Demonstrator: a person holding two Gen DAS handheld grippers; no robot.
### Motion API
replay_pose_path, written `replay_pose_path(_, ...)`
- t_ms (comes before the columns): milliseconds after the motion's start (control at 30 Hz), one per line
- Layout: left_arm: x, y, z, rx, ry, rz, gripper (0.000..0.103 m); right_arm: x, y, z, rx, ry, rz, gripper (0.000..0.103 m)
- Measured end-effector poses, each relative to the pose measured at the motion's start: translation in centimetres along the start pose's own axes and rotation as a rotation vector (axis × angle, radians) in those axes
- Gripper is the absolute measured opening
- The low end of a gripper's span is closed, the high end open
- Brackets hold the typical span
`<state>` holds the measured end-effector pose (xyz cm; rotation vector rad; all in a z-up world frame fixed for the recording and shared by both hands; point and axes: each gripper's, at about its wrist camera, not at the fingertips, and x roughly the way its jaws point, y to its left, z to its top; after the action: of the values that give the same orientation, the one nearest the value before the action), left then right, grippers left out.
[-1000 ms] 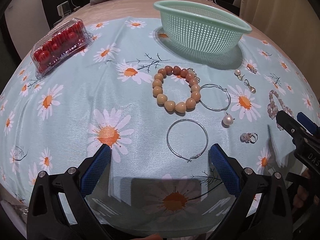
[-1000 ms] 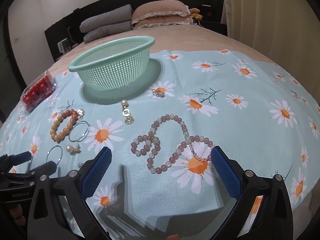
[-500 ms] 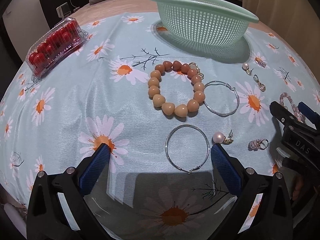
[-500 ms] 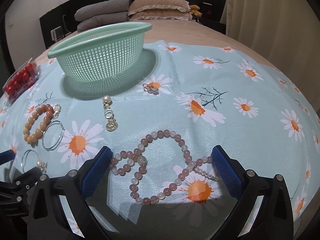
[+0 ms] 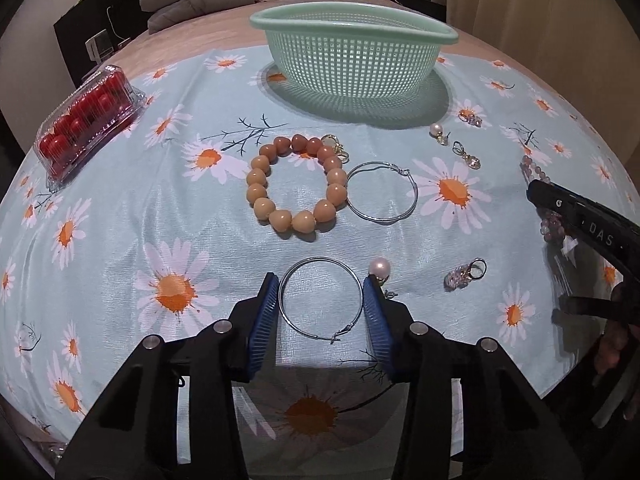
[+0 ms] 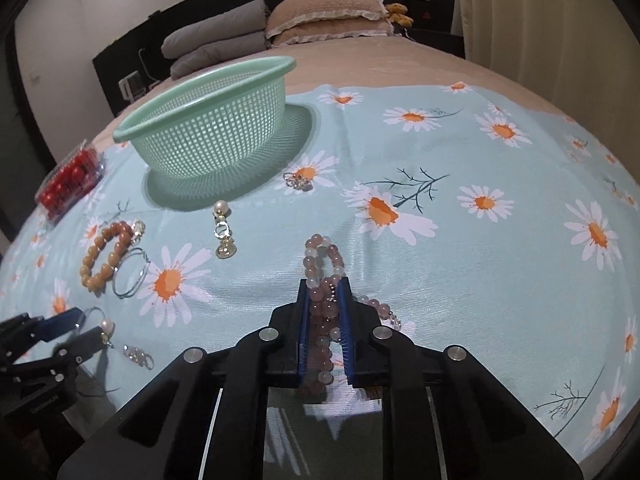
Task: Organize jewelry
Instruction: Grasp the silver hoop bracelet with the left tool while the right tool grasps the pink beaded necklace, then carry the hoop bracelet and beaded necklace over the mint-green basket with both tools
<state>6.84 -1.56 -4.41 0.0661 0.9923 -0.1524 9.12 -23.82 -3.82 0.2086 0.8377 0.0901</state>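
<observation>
The pink bead necklace (image 6: 320,312) lies bunched on the daisy cloth (image 6: 460,280) straight under my right tongs (image 6: 325,284), and their blue pads are clamped on a clump of its beads, with a loop of it poking out ahead of the tips and a few beads trailing off to the right. My right tool tilts steeply down at the cloth. My left tongs (image 5: 320,280) also point steeply down, and their jaws are closing around the near silver hoop (image 5: 320,298), which lies flat between the pads; the hoop's edges sit just at the pads, but I cannot tell whether they press it. A pearl earring (image 5: 380,269) rests right at the tip of the right pad. Beyond are the tan bead bracelet (image 5: 294,188), touching a second silver hoop (image 5: 382,192) on its right, and farther back the green mesh basket (image 5: 352,60) stands upright. A clear box of red beads (image 5: 86,116) sits far left. A crystal ring (image 5: 466,274) lies to the right of my left tongs.
</observation>
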Motion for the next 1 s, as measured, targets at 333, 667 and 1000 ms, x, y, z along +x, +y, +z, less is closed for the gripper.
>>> replay_pose_path(333, -0.7, 1.6, 0.4, -0.080, -0.001, -0.065, 0.044, -3.1, -0.3, 0.3, -0.003, -0.072, 0.099, 0.008)
replay_pose_path(667, -4.3, 2.3, 1.5, -0.099, -0.069, -0.127, 0.044, -6.8, 1.8, 1.7, -0.091, -0.140, 0.138, 0.008)
replay_pose_path(1000, -7.3, 3.6, 5.9, -0.092, -0.128, -0.136, 0.044, -11.4, 3.5, 6.1, -0.151, -0.233, 0.179, 0.008)
